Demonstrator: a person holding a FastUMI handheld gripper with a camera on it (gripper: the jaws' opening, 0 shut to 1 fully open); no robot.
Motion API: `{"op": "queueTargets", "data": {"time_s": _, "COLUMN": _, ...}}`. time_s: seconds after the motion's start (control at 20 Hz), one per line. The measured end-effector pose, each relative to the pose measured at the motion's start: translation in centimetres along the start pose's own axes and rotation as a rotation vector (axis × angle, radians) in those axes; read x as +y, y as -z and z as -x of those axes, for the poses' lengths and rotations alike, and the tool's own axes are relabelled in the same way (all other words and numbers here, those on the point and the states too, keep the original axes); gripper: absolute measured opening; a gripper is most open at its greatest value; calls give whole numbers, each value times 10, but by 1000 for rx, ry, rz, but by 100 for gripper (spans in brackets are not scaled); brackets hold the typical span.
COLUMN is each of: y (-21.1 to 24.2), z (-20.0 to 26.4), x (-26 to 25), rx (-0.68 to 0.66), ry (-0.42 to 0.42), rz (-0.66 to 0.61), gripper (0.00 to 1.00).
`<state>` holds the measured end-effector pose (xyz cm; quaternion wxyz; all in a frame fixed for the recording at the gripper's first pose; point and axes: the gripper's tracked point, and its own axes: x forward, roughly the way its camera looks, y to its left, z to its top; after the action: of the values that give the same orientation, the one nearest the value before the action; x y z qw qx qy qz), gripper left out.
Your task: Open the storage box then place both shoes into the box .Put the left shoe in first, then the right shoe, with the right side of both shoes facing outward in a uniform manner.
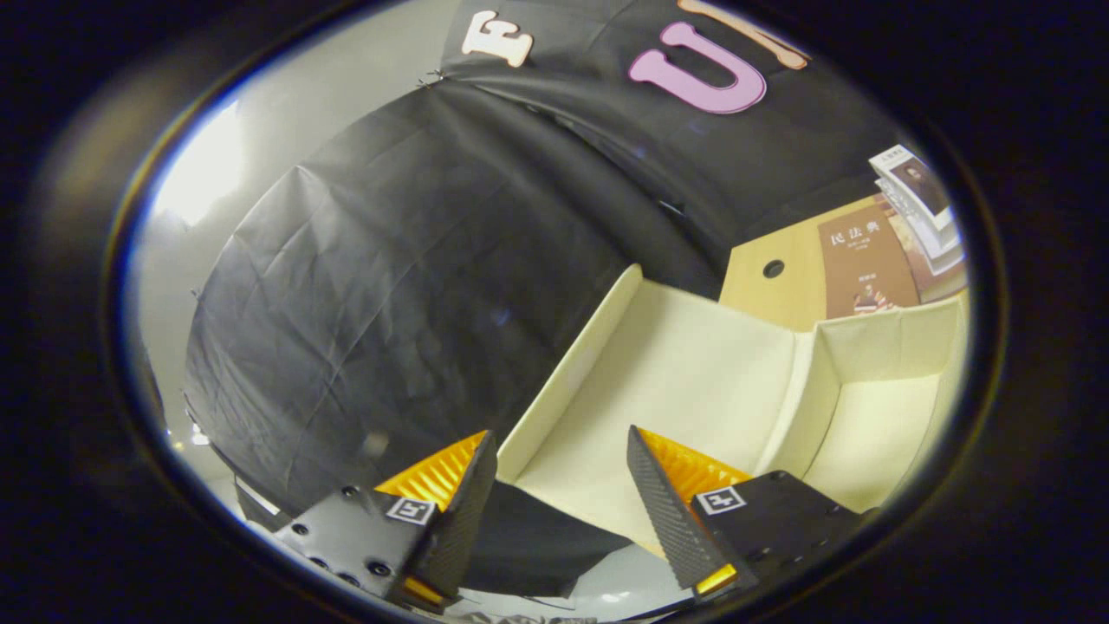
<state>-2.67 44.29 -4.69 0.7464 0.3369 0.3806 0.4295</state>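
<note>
While the gripper [561,446] hangs tilted over the near corner of the storage box [667,364], its jaws stand apart with nothing between them but the box's near rim and a strip of black cloth [416,286]. Storage box: cream fabric, lid off or folded away, interior bare as far as can be seen; one long wall runs away from the fingers [658,503], a fold or divider crosses the inside farther along. One finger sits over the box's inner floor, the other outside the box over the cloth. Beyond the box's far wall: a wooden surface [780,299] with a round hole. On it, just behind the box, a brown book [866,260]; beside that, a small stack of books [923,208].
</note>
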Motion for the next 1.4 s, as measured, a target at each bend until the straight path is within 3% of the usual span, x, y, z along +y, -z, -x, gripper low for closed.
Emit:
{"op": "queueTargets", "data": {"time_s": 0.15, "y": -12, "z": 20, "x": -18, "rx": -46, "ry": 51, "rz": 63, "gripper": 94}}
{"op": "queueTargets", "data": {"time_s": 0.3, "y": -27, "z": 46, "x": -39, "rx": -90, "ry": 109, "rz": 123, "gripper": 98}}
{"op": "queueTargets", "data": {"time_s": 0.9, "y": -76, "z": 173, "x": -138, "rx": -229, "ry": 373, "rz": 248, "gripper": 100}}
{"op": "queueTargets", "data": {"time_s": 1.4, "y": -85, "z": 270, "x": -217, "rx": -275, "ry": 583, "rz": 302, "gripper": 100}}
